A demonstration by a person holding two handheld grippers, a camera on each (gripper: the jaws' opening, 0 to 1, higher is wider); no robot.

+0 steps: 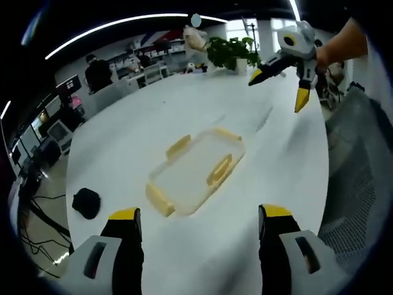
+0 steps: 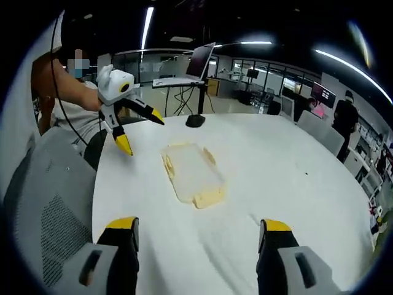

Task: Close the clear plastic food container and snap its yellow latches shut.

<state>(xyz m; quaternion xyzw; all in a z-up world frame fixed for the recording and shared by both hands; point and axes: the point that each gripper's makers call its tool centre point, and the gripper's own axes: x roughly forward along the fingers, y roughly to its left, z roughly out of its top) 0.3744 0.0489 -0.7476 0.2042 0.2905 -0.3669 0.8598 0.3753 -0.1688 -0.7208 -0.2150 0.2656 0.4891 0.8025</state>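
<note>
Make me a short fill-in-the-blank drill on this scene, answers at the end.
1. The clear container lies on a ____ table.
2. Its latches are ____ in colour.
3. Both the left gripper and the right gripper have their jaws ____, holding nothing.
4. In the left gripper view, the small object near the table's edge is ____ in colour.

Answers: white; yellow; open; black

No text, label, brand or number can be read in either view. The far monitors (image 1: pixel 61 130) are too small and blurred to show any writing.
</note>
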